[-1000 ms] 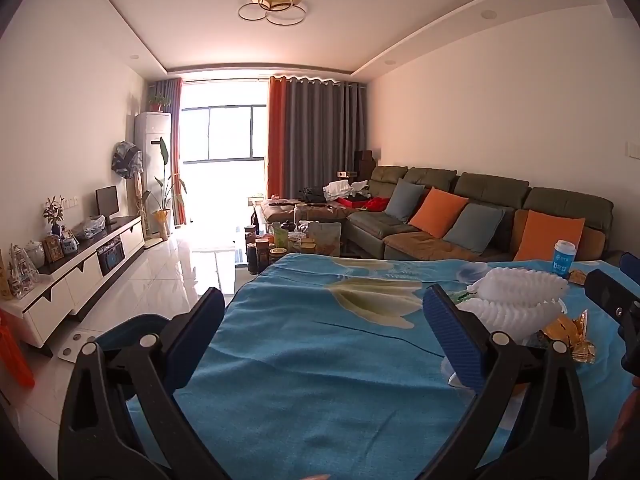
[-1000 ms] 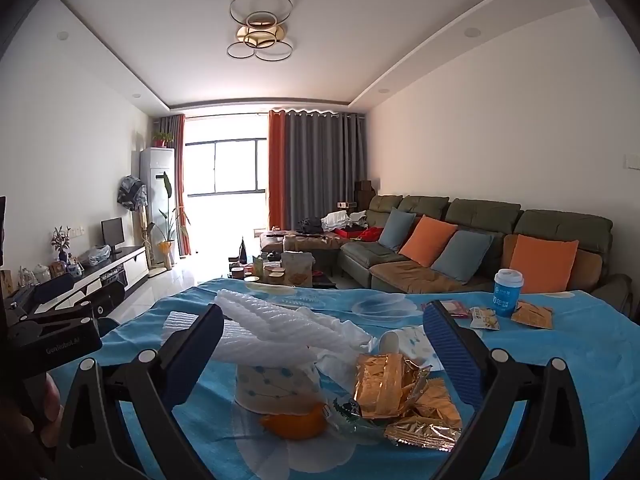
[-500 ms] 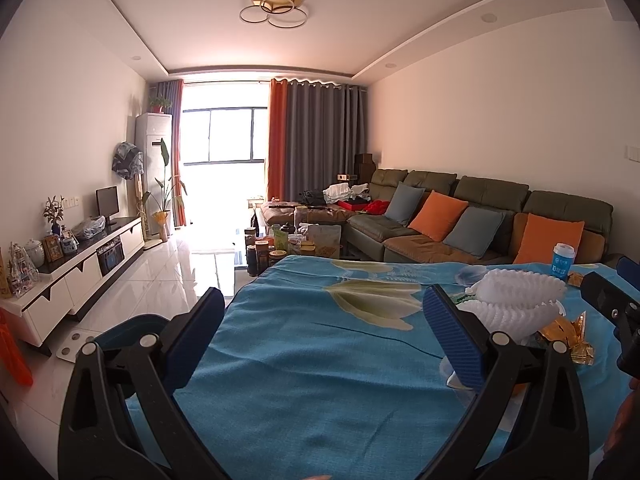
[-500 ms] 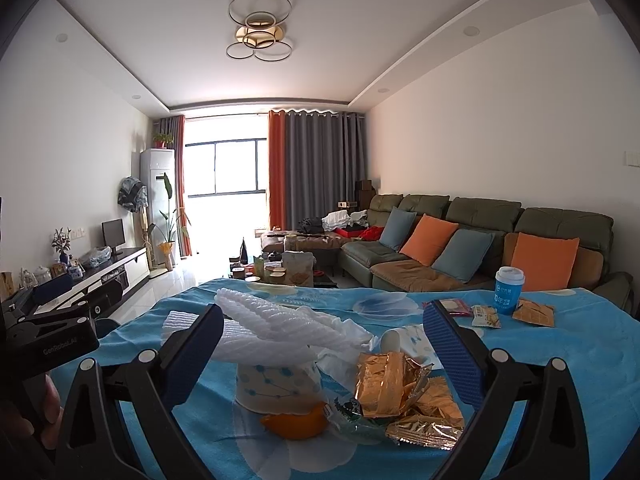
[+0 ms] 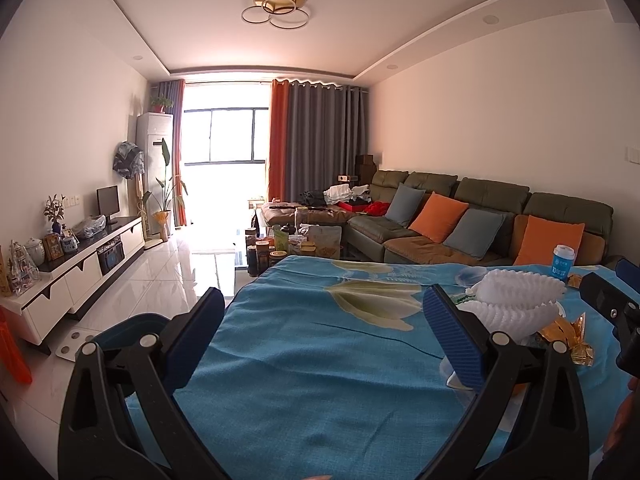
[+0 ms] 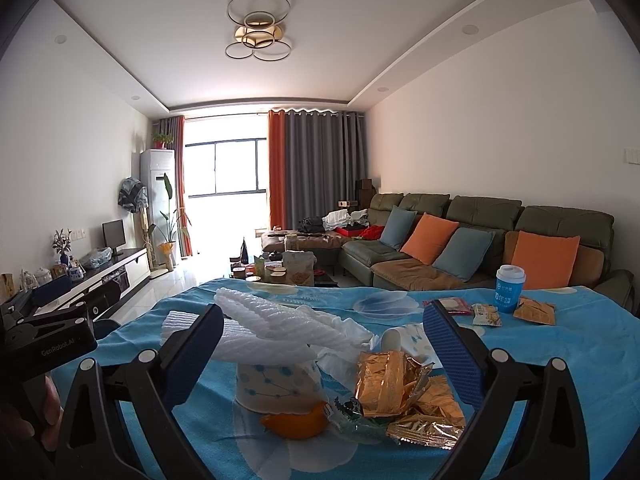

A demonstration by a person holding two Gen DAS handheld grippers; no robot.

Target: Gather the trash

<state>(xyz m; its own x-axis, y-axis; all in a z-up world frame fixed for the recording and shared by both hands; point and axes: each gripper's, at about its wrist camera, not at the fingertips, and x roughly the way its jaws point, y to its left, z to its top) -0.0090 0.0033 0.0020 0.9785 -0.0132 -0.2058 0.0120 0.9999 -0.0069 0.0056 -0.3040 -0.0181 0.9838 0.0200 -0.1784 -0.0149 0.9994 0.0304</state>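
Though spread, right tongs [image 6: 320, 344] behind wrappers [image 6: 404, 396]

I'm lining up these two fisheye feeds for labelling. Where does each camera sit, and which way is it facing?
Left wrist: sits on the left gripper, looking across the blue tablecloth toward the sofa; its open fingers and the right gripper's body show.
Right wrist: sits on the right gripper, facing the trash pile: white foam netting, gold wrappers; the left gripper shows.
Shared: tablecloth, netting, blue cup, sofa.
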